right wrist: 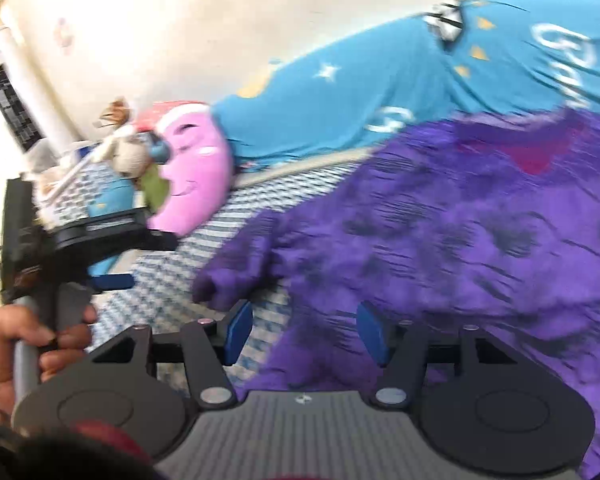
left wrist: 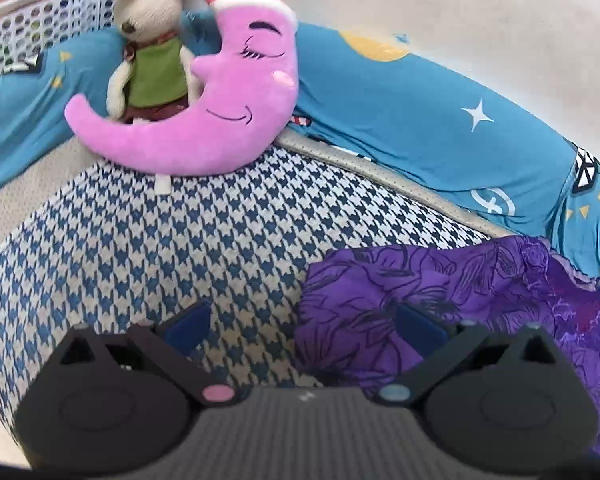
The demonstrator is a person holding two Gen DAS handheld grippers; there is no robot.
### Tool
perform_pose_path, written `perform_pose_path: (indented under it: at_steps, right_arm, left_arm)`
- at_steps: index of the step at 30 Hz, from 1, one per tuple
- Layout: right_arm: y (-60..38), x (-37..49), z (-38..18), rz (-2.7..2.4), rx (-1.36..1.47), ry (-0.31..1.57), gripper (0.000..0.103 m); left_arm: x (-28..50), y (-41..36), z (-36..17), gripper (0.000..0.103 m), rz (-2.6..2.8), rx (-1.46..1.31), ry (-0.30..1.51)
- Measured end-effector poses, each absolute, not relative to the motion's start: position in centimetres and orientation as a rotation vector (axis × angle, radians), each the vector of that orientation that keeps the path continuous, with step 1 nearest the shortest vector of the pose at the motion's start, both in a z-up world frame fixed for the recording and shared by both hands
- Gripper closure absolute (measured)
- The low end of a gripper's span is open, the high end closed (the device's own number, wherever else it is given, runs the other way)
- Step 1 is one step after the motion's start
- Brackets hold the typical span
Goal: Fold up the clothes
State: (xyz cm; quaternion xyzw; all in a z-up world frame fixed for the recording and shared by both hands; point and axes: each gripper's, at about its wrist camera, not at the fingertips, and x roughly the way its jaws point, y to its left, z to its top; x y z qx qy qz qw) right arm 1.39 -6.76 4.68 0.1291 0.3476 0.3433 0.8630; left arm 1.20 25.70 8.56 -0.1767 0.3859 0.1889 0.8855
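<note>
Over the houndstooth bed cover (left wrist: 148, 248), in the left wrist view, we hold our left gripper (left wrist: 302, 322) with its blue pads spread wide and nothing between them. Our left pad hangs over bare cover, while our right pad sits above the near edge of the purple floral garment (left wrist: 440, 292). That garment lies ahead and to the right of us, stretching from our right pad toward the teal star-print bedding (left wrist: 400, 120) at the far side. Its long axis seems to run left to right across the view, with its left edge falling almost on our centre line. A pink moon plush (left wrist: 220, 112) with a small stuffed bunny (left wrist: 152, 40) leans at the head of the bed, well apart from the cloth, and a white laundry basket (left wrist: 40, 12) stands behind them.

Beside the same bed, the right wrist view is blurred, so fine folds cannot be read. Our right gripper (right wrist: 304, 332) also stands parted and empty, with its right pad over purple cloth and its left pad over the cover. The garment (right wrist: 460, 240) fills the view ahead and to the right, with a lump of it reaching left just beyond our pads. Our left gripper (right wrist: 112, 280) shows at far left, off the cloth, with a hand (right wrist: 32, 344) on its handle. We judge the right gripper the nearer to the garment's bulk. Whether the cloth is already folded, we cannot tell.
</note>
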Motion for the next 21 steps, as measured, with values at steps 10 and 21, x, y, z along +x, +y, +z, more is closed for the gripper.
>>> perform_pose_path:
  at_steps: [10,21]
  right_arm:
    - [0.2,0.2,5.1,0.847,0.017,0.598,0.045]
    - [5.5,0.8,4.1,0.910,-0.178,0.497,0.051]
  left_arm:
    - [2.4,28.1,8.0,0.001,0.443,-0.472,0.803]
    - [2.9,28.5,7.5,0.001,0.451,-0.525,0.820]
